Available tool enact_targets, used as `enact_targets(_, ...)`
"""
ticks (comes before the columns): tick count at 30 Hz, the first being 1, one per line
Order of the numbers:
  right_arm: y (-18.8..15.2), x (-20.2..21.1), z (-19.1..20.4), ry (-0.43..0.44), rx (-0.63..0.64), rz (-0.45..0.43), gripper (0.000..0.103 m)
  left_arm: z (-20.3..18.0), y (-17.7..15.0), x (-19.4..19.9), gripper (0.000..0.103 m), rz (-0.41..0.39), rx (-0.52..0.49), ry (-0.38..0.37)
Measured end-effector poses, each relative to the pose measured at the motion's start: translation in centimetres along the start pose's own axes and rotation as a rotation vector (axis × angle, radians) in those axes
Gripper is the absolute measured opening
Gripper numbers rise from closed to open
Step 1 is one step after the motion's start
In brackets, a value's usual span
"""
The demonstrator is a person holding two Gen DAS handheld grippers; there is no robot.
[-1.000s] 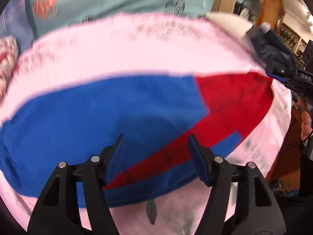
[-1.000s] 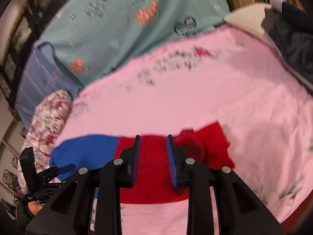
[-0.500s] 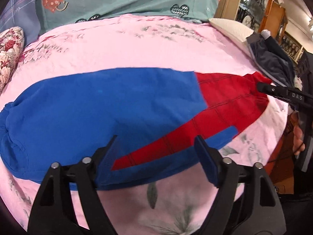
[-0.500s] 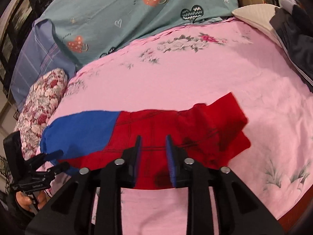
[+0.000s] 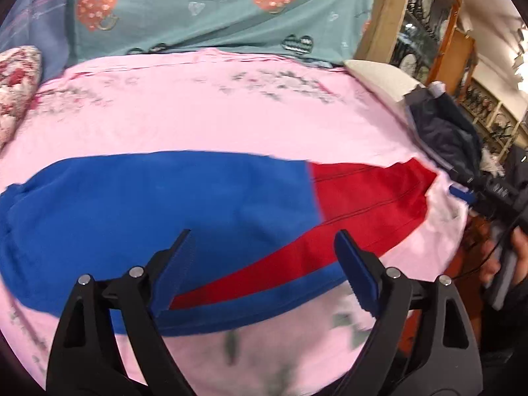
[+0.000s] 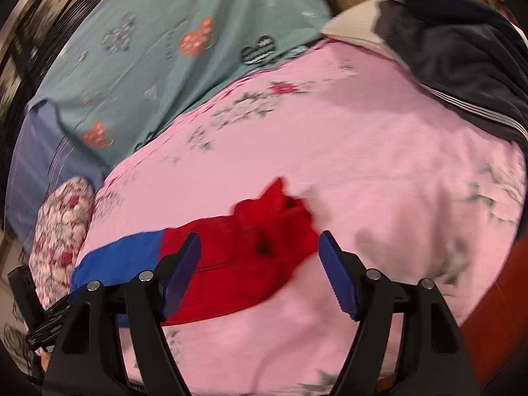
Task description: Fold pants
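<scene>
Blue and red pants (image 5: pixel 184 204) spread flat on the pink sheet (image 5: pixel 204 112). Beyond the pants, broad bare sheet up to the teal heart-print bedding (image 5: pixel 214 10) (a soft barrier rising at the far edge). Right of the pants' red end, a dark garment heap (image 6: pixel 462 56) and a cream pillow (image 6: pixel 353 23). Left of the blue end, a floral bolster (image 6: pixel 59 234). Near side of the pants, an open strip of sheet.

Left tongs (image 5: pixel 262 272): black plastic arms, two silver screw heads per arm, blue ribbed pads (image 5: pixel 354 272) on inner faces. Right tongs (image 6: pixel 259 272): same black arms, silver screws, blue ribbed pads (image 6: pixel 336 274); black cable beside handle.
</scene>
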State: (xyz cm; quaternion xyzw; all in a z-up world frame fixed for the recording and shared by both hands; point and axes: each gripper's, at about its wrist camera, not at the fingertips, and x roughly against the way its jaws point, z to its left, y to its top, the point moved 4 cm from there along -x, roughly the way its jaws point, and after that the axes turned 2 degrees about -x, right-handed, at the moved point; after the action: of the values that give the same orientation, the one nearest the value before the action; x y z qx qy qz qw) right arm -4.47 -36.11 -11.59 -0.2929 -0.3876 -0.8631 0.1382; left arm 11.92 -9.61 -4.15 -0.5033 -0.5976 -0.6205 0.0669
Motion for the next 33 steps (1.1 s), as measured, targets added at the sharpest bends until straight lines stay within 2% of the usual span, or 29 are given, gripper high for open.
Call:
enact_targets(2,-0.1,-0.6,-1.9,0.003,-0.065,0.019,0.074,-2.7,0.8,-1.2,0.087,0.010,-0.039,-0.053)
enact_targets(4,-0.4,-1.6,-2.5,0.067,-0.112,0.040,0.074,-5.6,1.4,-3.0,0.087,0.010,-0.125,-0.036)
enact_targets(6,-0.7,-2.8,-2.6,0.069,-0.116,0.063,0.074,-7.9,1.3,-5.5,0.087,0.032,-0.196,0.001)
enact_targets(10,-1.2,-5.2,-2.4,0.045,-0.111,0.099,0.070,-8.6,0.2,-9.4,0.087,0.127,-0.190,0.023)
enact_targets(13,-0.8,-6.5,-2.0,0.080,-0.101,0.112,0.053,-8.5,-0.6,-10.8,0.087,0.168,-0.186,0.038)
enact_targets(15,-1.0,-7.0,-1.9,0.086,-0.082,0.123,0.029,-8.4,-0.5,-10.9,0.087,0.172,-0.187,0.040)
enact_targets(19,-0.6,-5.7,-1.1,0.130,-0.068,0.055,0.024,-7.8,-0.6,-10.8,0.087,0.165,-0.165,0.032)
enact_targets(22,0.1,-3.0,2.7,0.179,0.022,-0.021,0.024,-5.9,-0.1,-8.6,0.087,0.109,-0.102,0.030)
enact_targets(26,0.2,-0.7,11.4,0.277,0.218,-0.046,0.024,-0.9,0.6,-4.0,0.087,0.004,0.003,0.098)
enact_targets(30,-2.5,-3.1,20.3,0.332,0.411,0.026,0.024,5.5,-0.4,-0.9,0.087,-0.023,0.131,0.197)
enact_targets(33,-7.0,-7.9,24.9,0.341,0.530,0.159,0.026,10.5,-2.3,0.5,0.087,-0.012,0.243,0.271)
